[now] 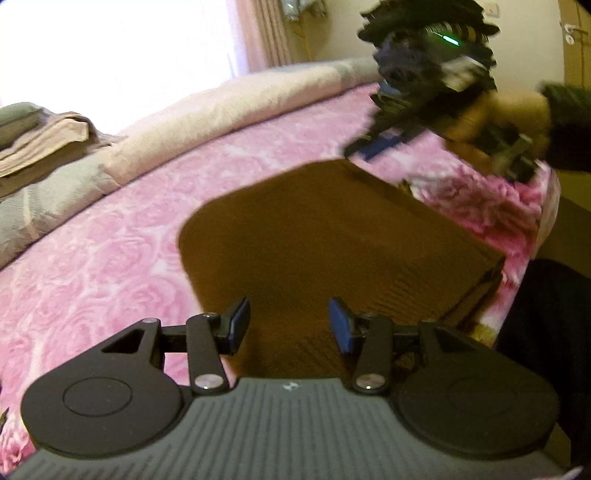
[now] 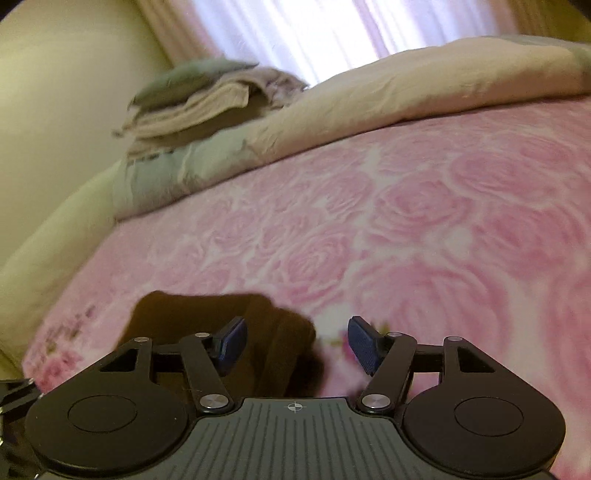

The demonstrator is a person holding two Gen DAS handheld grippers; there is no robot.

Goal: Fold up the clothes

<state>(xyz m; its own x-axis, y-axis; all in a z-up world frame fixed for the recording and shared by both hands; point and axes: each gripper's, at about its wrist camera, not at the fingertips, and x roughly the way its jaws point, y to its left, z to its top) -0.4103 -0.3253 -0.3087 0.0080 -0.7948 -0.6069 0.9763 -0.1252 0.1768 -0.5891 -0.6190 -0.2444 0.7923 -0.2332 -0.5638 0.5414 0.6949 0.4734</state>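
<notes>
The brown garment [image 1: 332, 236] lies flat on the pink rose-patterned bedspread [image 1: 122, 236], near the bed's edge, already folded into a rough rectangle. The left gripper [image 1: 288, 325] hangs over its near end with jaws apart and nothing between them. The right gripper [image 2: 295, 341] is likewise spread wide and empty, at one corner of the cloth; in the left view it appears blurred beyond the garment's far edge.

Judged from its ribbed texture and soft rounded corners, the garment is a light, limp knit: it should sag when lifted and not slip readily. The firmest hold looks to be a pinch through all layers at a corner or along the thick folded edge.

The bed is soft and yielding. A rolled cream-and-grey quilt [image 2: 406, 92] lies along the far side, with a stack of folded clothes [image 2: 199, 103] resting on its end. Curtains [image 2: 295, 33] cover a bright window behind
</notes>
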